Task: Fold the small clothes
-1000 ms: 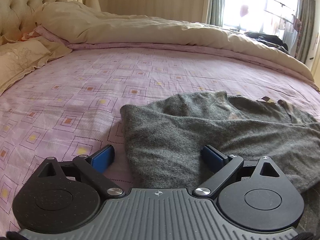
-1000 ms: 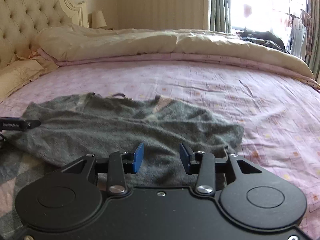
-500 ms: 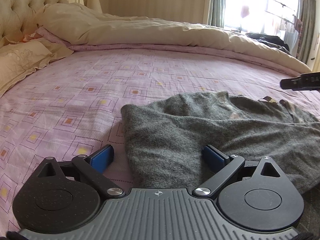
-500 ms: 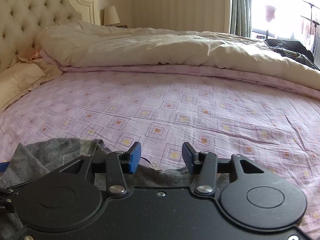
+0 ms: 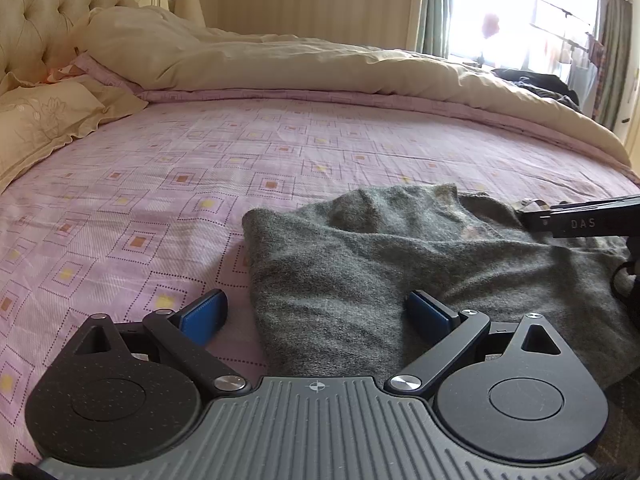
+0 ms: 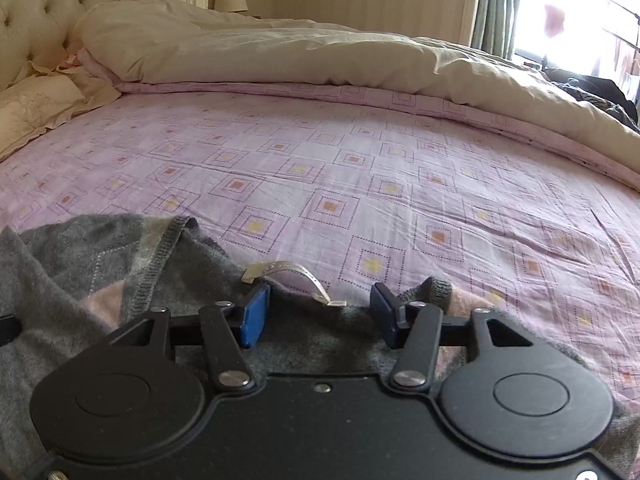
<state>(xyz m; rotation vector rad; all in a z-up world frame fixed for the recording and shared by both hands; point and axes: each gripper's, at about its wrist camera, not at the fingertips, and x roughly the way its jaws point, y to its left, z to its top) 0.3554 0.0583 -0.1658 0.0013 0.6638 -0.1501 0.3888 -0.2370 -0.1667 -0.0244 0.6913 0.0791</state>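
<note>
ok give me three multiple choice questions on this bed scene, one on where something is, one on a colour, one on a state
1. Where does the grey sweater lie?
A. on the pink patterned bedsheet
B. on the beige duvet
C. on the pillow

2. What colour are the pads on the jaws?
A. red
B. blue
C. white

3. How do the jaws of the right gripper stand?
A. shut on the sweater
B. shut on nothing
C. open, over the sweater's neck edge

Answers:
1. A: the sweater is spread on the sheet, well short of the rolled-back beige duvet.
2. B: both wrist views show blue pads.
3. C: a wide gap shows between the pads, with the cream neck label just ahead of them.
</note>
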